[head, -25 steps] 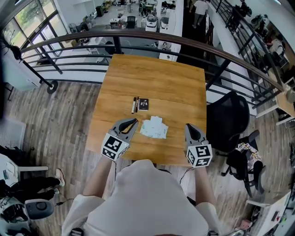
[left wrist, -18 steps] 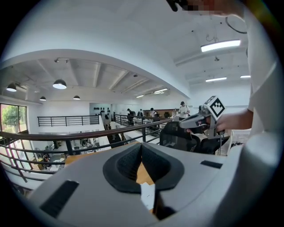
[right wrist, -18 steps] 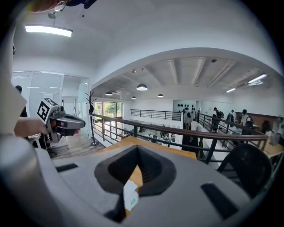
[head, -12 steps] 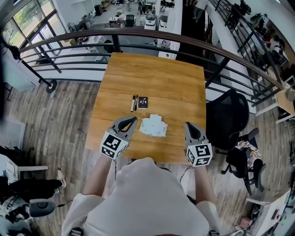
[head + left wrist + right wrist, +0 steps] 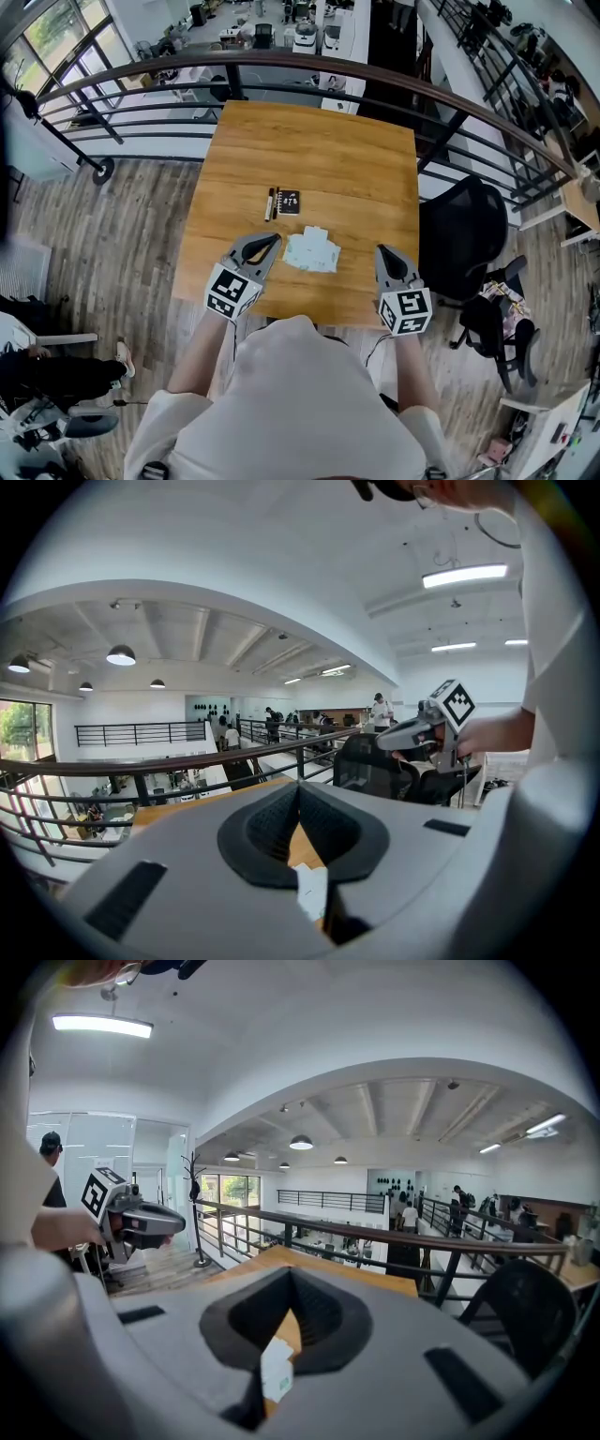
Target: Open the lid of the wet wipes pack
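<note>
The wet wipes pack (image 5: 311, 251), white with pale green print, lies flat near the front of the wooden table (image 5: 319, 150), lid side hard to make out. My left gripper (image 5: 276, 241) hovers just left of the pack, jaws shut and empty, not touching it. My right gripper (image 5: 382, 251) hangs to the pack's right, a hand's width away, also shut with nothing in it. Through the hollow behind the left gripper's (image 5: 298, 787) closed jaws a corner of the pack (image 5: 311, 892) shows. The right gripper view gives the same: gripper (image 5: 291, 1274) shut, pack (image 5: 277, 1377) below.
A small black card (image 5: 290, 202) and a dark pen (image 5: 272, 203) lie beyond the pack. A curved railing (image 5: 309, 67) runs behind the table, with a drop to a lower floor. A black office chair (image 5: 467, 246) stands at the table's right side.
Both grippers and the pack stay where they were. Only the head view has tipped a little, so the table sits slightly higher in the picture.
</note>
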`<state>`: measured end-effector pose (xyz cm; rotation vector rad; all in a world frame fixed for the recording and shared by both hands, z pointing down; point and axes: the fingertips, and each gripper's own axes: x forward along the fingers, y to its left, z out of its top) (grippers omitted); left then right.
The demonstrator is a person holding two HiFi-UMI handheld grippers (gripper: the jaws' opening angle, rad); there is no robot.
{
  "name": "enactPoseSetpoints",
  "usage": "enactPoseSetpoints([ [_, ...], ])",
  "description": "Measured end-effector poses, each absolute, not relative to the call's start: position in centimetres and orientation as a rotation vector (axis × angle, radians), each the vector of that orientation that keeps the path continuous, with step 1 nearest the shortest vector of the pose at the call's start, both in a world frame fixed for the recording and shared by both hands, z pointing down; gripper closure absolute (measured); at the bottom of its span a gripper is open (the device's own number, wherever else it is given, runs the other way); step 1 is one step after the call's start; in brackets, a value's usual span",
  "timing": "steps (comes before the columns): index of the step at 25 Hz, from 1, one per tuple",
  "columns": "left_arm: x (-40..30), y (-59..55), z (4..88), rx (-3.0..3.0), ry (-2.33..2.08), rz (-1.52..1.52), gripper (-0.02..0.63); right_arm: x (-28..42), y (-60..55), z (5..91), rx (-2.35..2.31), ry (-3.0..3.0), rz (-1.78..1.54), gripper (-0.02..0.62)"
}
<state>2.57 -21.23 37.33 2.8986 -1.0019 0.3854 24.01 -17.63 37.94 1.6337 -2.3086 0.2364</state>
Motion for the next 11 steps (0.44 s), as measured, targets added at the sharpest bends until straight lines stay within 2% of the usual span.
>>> enactPoseSetpoints([
  [11,2.34,-21.26,37.40,2.897,-1.004,0.380,0.612,23.64,-17.80,37.95,1.632,-2.315,0.241,0.594],
])
